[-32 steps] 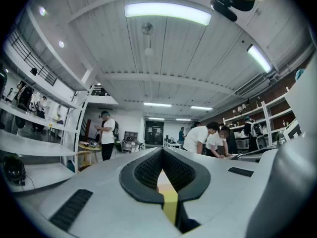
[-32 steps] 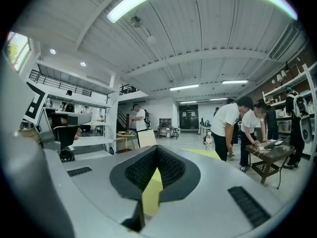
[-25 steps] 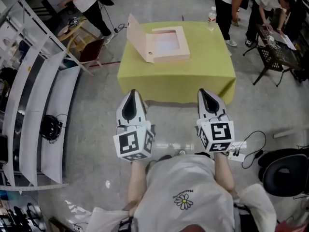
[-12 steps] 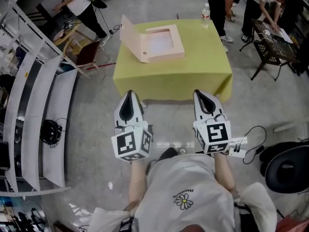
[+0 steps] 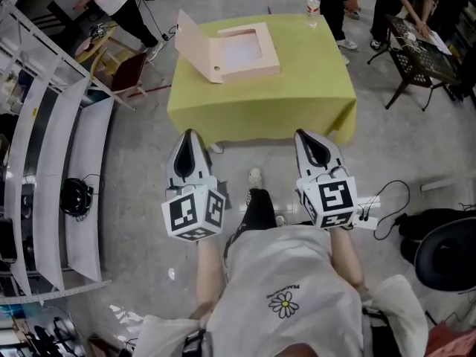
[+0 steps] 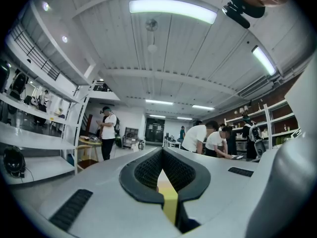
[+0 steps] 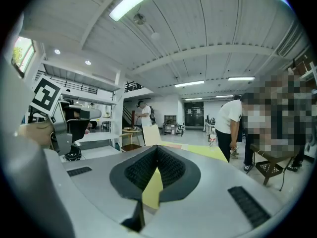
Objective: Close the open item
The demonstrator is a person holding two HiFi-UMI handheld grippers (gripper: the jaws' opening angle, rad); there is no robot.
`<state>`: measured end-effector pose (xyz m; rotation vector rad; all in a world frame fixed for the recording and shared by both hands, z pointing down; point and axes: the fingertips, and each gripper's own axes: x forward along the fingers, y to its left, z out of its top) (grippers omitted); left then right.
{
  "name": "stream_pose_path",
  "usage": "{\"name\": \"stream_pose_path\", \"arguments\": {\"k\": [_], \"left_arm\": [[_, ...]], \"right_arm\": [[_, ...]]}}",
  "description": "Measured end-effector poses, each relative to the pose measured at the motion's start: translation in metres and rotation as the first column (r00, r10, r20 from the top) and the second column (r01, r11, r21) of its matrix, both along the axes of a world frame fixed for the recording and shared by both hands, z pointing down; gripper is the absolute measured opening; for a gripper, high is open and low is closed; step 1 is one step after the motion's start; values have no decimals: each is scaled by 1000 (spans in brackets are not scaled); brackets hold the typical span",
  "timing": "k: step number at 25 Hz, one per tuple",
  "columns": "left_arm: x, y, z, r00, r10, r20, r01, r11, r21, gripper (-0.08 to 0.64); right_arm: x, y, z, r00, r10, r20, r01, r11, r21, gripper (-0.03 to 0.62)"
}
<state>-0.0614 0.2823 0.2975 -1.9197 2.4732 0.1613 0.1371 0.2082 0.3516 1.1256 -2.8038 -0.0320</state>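
Note:
A flat pink cardboard box (image 5: pixel 243 53) lies open on the table with the yellow-green cloth (image 5: pixel 282 99), its lid (image 5: pixel 193 43) standing up at the left side. Both grippers are held level over the floor, short of the table's near edge and well apart from the box. My left gripper (image 5: pixel 187 135) has its jaws closed together with nothing between them (image 6: pixel 162 150). My right gripper (image 5: pixel 304 135) looks the same, tips meeting and empty (image 7: pixel 157 148). The right gripper view shows the raised lid (image 7: pixel 151 133) ahead on the table.
A water bottle (image 5: pixel 313 7) stands at the table's far right corner. People stand behind the table and at a black stand (image 5: pixel 416 58) on the right. A chair (image 5: pixel 132 74) and long white shelves (image 5: pixel 52 162) are on the left. Cables and a power strip (image 5: pixel 370 218) lie on the floor.
The table and box sit a little higher in the head view than before. A foot now shows on the floor between the two grippers. Both grippers stay closed.

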Motion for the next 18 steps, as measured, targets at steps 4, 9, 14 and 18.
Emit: {"name": "stream_pose_path", "arguments": {"k": [4, 9, 14, 18], "left_arm": [[4, -12, 0, 1000, 21, 3, -21, 1000, 10, 11], [3, -33, -3, 999, 44, 10, -44, 999, 19, 12], [-4, -62, -6, 998, 66, 22, -67, 998, 22, 11], [-17, -92, -6, 998, 68, 7, -69, 997, 29, 11]], "right_arm": [[2, -7, 2, 1000, 4, 6, -4, 1000, 3, 12], [-2, -23, 1, 1000, 16, -4, -16, 1000, 14, 12], [-8, -49, -1, 999, 40, 4, -40, 999, 12, 12], [-20, -73, 2, 999, 48, -13, -48, 999, 8, 12]]}}
